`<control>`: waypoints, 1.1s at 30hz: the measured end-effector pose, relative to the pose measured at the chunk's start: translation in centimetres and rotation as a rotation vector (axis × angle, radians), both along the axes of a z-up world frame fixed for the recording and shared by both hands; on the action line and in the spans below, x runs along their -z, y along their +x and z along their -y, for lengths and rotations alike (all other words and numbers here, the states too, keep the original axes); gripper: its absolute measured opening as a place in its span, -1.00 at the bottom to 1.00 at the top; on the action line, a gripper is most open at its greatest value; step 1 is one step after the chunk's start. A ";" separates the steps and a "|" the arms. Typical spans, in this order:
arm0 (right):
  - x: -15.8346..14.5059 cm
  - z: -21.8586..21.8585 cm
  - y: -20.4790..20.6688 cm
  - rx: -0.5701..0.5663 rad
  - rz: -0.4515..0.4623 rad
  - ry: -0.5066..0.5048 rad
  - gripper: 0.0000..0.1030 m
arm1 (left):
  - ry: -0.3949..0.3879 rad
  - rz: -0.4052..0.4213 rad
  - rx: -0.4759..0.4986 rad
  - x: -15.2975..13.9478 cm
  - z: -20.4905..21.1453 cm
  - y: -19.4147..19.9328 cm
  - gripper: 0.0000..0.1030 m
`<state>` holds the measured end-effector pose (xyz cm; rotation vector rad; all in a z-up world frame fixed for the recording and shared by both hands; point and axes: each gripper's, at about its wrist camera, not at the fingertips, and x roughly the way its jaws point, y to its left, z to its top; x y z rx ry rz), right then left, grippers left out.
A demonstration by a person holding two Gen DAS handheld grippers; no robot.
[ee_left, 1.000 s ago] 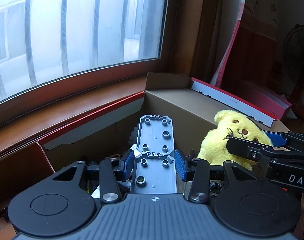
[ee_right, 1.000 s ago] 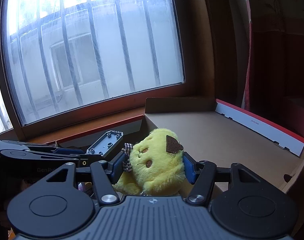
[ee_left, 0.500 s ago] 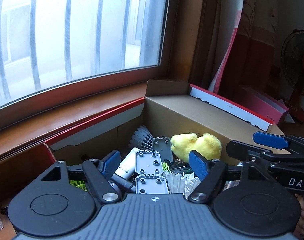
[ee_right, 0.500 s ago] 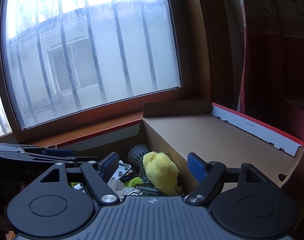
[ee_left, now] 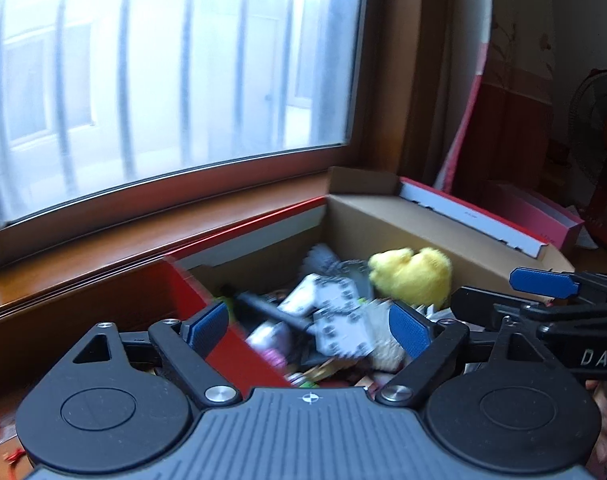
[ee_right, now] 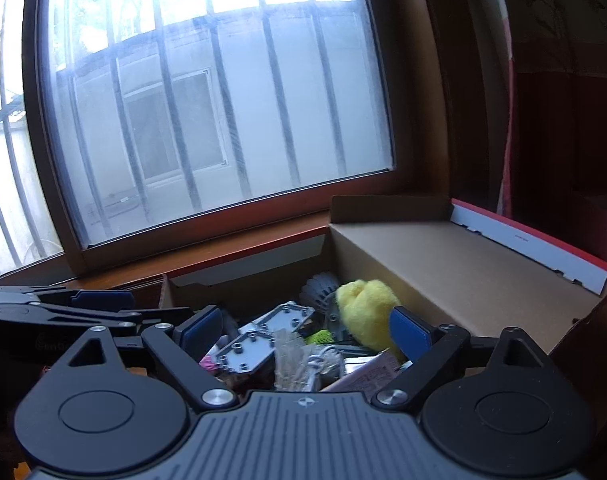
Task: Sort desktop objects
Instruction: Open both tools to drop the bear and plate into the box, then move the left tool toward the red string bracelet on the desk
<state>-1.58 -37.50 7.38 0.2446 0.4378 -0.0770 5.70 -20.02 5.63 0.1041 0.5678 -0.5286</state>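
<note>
The right gripper (ee_right: 305, 326) hangs above an open cardboard box (ee_right: 463, 276) with its blue-padded fingers (ee_right: 407, 330) spread wide and nothing between them; the box sits beside a wooden sill under a barred window (ee_right: 223, 100); inside lies a yellow plush (ee_right: 365, 312) against the right wall, a shuttlecock (ee_right: 319, 286) just behind it, grey plates (ee_right: 263, 336) and mixed clutter in the middle; the left gripper (ee_right: 75, 308) shows at the left edge, seen side-on.
</note>
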 end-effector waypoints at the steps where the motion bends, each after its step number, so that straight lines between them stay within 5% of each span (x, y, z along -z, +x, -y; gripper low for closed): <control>1: 0.0 -0.7 0.1 -0.014 -0.001 0.007 0.80 | 0.002 -0.001 -0.013 0.0 -0.8 -0.2 0.72; 16: 0.1 -12.3 1.8 -0.210 -0.046 0.089 0.82 | 0.038 -0.034 -0.256 1.4 -15.3 -3.0 0.86; 25: 2.2 -20.7 2.5 -0.325 -0.111 0.080 0.82 | 0.078 -0.094 -0.406 4.4 -25.4 -4.5 0.88; 33: 5.8 -25.8 4.1 -0.386 -0.252 0.136 0.79 | 0.018 -0.202 -0.574 7.3 -33.4 -2.6 0.88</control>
